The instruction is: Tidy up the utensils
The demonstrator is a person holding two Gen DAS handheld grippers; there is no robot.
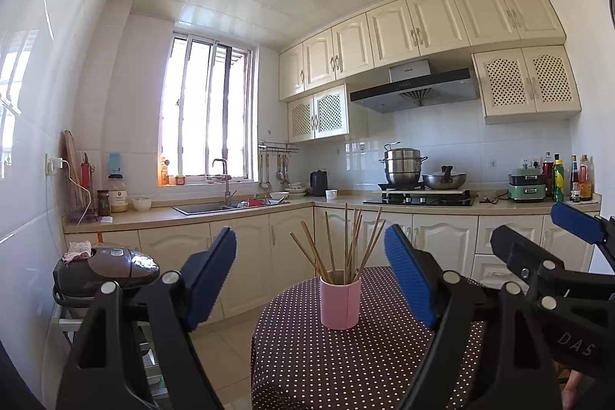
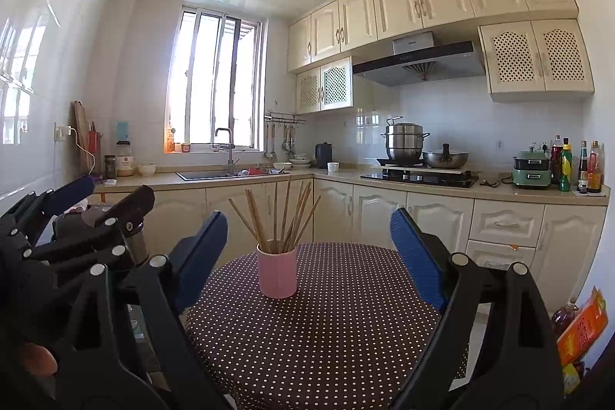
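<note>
Two grippers, both with jaws spread wide and nothing between the pads. Your left gripper (image 1: 310, 275) and right gripper (image 2: 309, 258) hang side by side at the near edge of the table (image 2: 346, 333), pointing level across it toward the kitchen counter.

Task's things: a bundle of wooden chopsticks (image 1: 346, 244) standing in a pink cup (image 1: 340, 302), which sits upright on the dotted cloth, well apart from either set of pads. No loose utensil shows on the cloth in either view.

Key relation: the cup lies straight ahead of your left gripper, near the middle of its gap; from your right gripper's view it sits left of centre, closer to the left pad. So the left is the better lined up of the two. Distance looks about even; neither is clearly nearer.

Long axis: the sticks stand near vertical, fanned outward at the tips, so they cross your level approach at roughly a right angle.

Judgement: chopsticks gathered in the cup fit both a sorted finish and a bundle waiting to be taken out. The pictures do not settle which.
</note>
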